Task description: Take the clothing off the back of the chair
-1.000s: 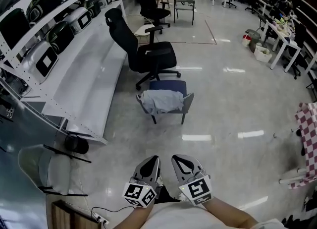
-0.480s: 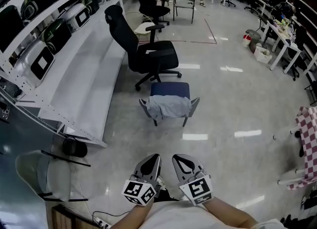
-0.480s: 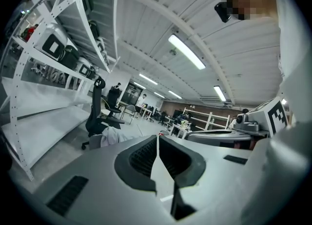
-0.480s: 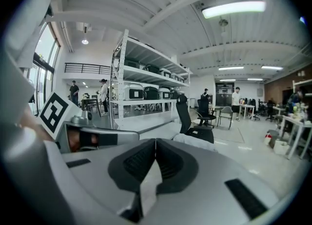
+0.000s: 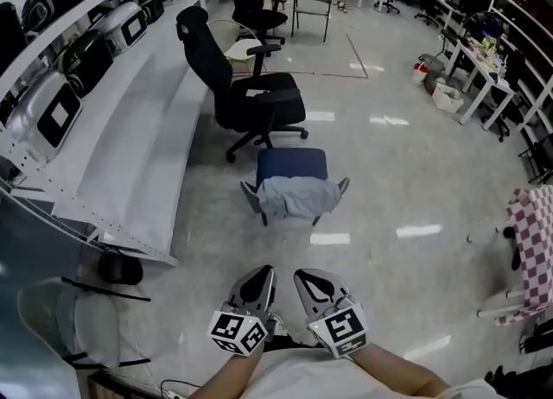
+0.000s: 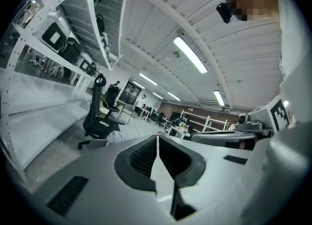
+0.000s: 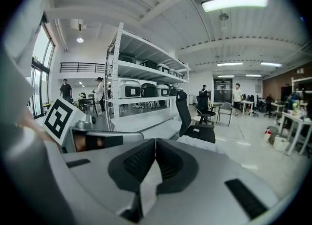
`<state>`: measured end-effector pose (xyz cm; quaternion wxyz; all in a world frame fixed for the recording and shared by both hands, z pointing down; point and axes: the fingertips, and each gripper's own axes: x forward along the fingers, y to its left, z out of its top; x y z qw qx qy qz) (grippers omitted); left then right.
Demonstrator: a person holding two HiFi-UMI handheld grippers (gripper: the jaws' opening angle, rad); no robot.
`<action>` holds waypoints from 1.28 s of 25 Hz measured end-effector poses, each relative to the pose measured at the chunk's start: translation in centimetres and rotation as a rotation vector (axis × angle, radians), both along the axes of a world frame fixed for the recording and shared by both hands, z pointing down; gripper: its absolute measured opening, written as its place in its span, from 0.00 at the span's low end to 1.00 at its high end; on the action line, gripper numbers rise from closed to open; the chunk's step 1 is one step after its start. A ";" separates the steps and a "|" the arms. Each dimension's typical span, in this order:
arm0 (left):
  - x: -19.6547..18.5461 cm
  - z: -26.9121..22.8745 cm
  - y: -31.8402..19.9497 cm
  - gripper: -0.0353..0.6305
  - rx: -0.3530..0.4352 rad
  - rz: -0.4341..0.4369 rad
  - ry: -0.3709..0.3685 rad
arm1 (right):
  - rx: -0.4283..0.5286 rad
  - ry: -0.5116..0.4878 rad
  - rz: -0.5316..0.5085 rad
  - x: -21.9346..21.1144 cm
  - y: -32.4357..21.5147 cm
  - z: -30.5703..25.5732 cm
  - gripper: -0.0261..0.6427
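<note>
A pale grey garment (image 5: 296, 196) hangs over the back of a small chair with a blue seat (image 5: 291, 165) on the shiny floor, in the middle of the head view. My left gripper (image 5: 263, 271) and right gripper (image 5: 304, 274) are side by side low in that view, well short of the chair, both shut and empty. In the left gripper view the garment (image 6: 113, 138) shows just above my shut jaws. In the right gripper view it (image 7: 195, 143) peeks over the closed jaws.
A black office chair (image 5: 244, 92) stands just beyond the blue chair. White shelving with cased devices (image 5: 82, 86) runs along the left. A checked cloth (image 5: 534, 242) hangs at the right edge. Desks and people are far back.
The blue chair with the garment has drawn nearer and shifted slightly right in the head view as I walk toward it. Both grippers keep their place and stay shut.
</note>
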<state>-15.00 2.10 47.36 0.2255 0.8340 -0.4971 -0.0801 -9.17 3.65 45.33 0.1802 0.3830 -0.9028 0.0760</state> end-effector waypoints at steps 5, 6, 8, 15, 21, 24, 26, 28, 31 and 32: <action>0.4 1.1 -1.5 0.08 -0.012 0.047 0.037 | -0.009 0.022 0.050 0.0 -1.0 0.4 0.06; 0.5 1.2 -1.6 0.08 -0.015 0.057 0.040 | -0.013 0.027 0.062 0.2 -1.1 0.5 0.06; 0.6 1.3 -2.0 0.08 -0.015 0.069 0.047 | -0.019 0.031 0.087 0.6 -1.5 0.7 0.06; 0.6 1.8 -3.8 0.08 -0.023 0.057 0.045 | -0.029 0.033 0.108 1.5 -3.7 1.1 0.06; -0.1 1.3 -6.4 0.08 -0.011 0.020 0.009 | -0.007 0.003 0.070 0.9 -7.2 0.6 0.06; 0.3 1.5 -7.8 0.08 -0.025 0.009 0.004 | -0.010 -0.004 0.055 1.2 -8.5 0.6 0.06; 1.0 1.6 -8.6 0.08 -0.032 0.003 0.005 | -0.020 -0.001 0.054 2.1 -9.2 1.1 0.06; 1.6 1.5 -9.5 0.08 -0.028 0.006 -0.002 | -0.027 0.000 0.058 2.9 -10.3 1.4 0.06; 2.0 1.8 -11.3 0.08 -0.037 -0.002 -0.007 | -0.024 -0.003 0.057 3.6 -12.3 1.4 0.06; 2.2 1.8 -11.8 0.08 -0.041 -0.008 -0.009 | -0.024 -0.004 0.055 3.8 -12.9 1.4 0.06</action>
